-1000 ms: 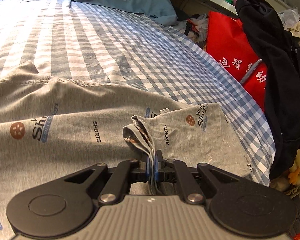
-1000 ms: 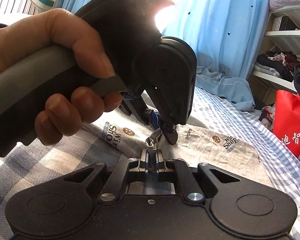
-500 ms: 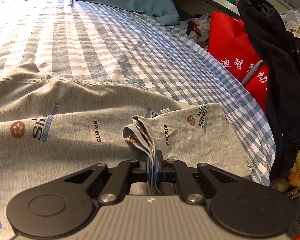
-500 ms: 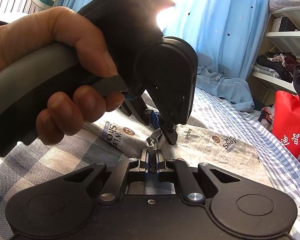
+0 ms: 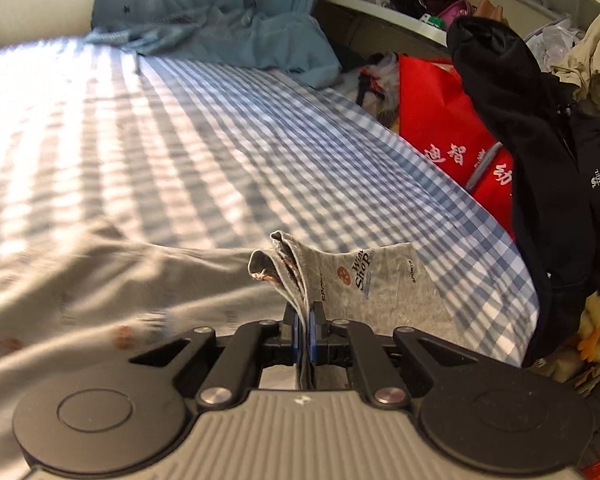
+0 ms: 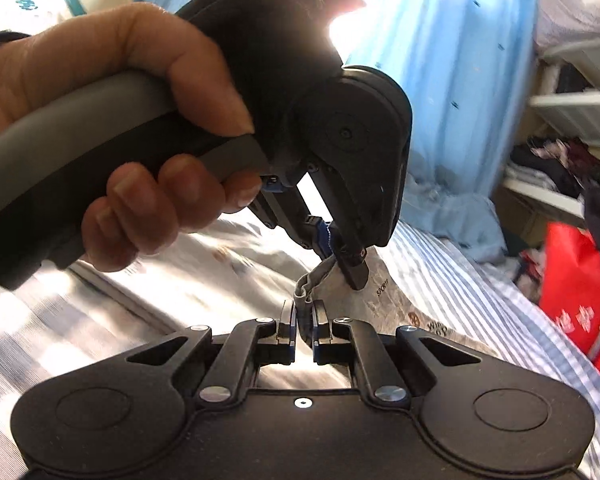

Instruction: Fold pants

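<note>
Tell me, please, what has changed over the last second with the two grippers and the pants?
Both grippers have lifted the pinched edge of the grey pants off the checked bedsheet and are carrying it along; the blur shows motion. The left gripper is still clamped on the bunched fabric. The right gripper now shows a wider gap, though cloth remains between its fingers. The red bag has stayed put.
</note>
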